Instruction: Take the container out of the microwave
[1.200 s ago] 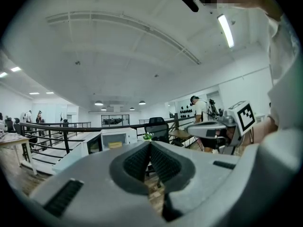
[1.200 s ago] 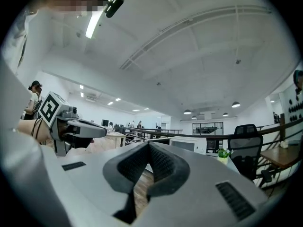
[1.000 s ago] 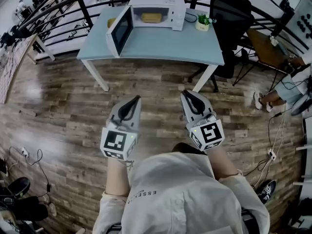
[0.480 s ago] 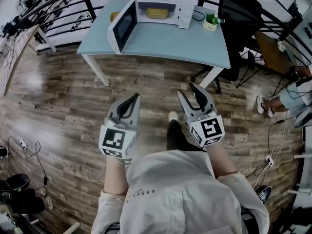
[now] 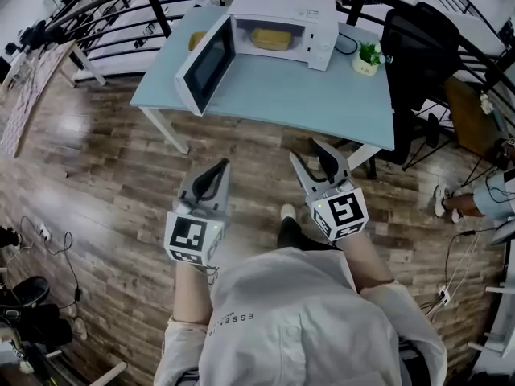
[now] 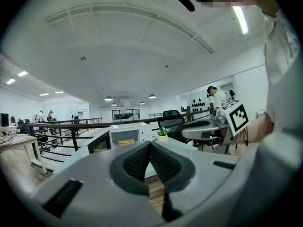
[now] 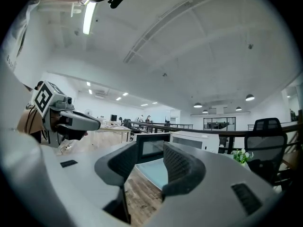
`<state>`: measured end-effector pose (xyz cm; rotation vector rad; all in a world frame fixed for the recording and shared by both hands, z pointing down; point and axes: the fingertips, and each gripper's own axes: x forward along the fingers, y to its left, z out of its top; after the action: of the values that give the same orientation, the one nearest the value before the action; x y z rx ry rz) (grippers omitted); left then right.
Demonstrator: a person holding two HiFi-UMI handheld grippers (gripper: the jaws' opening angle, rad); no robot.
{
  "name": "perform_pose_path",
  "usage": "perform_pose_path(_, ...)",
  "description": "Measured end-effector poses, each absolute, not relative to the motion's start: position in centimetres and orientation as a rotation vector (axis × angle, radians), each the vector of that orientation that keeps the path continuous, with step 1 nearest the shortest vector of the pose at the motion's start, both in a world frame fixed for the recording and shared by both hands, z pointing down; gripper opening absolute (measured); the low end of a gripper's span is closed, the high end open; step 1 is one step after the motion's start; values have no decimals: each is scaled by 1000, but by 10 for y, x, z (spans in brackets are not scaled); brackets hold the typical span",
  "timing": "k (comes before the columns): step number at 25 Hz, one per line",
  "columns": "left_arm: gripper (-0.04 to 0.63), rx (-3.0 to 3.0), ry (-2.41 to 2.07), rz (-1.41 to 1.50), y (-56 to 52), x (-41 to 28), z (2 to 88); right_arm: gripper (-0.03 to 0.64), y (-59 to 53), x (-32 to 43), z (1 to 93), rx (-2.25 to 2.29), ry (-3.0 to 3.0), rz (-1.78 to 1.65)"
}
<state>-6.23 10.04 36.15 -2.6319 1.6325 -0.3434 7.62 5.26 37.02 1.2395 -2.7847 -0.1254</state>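
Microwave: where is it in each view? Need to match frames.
Head view: microwave top centre on the table, door open toward picture left.
Left gripper view: microwave centre-left, just above the closed jaws.
Right gripper view: microwave centre, door showing between the open jaws.
Shared landmark: potted plant just right of the microwave in all three.

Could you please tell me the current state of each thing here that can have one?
Microwave door: swung wide open.
Container: inside the microwave, untouched.
Left claw: shut, empty.
Right claw: open, nothing between the jaws.
Potted plant: upright on the table, beside the microwave.
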Motion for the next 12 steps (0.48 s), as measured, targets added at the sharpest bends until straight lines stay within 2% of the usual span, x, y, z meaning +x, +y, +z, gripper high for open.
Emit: perform_pose_path(12,2,-2572,1755,-367,-69,-43,361,167,-122,93,377,1092,-2819,-91)
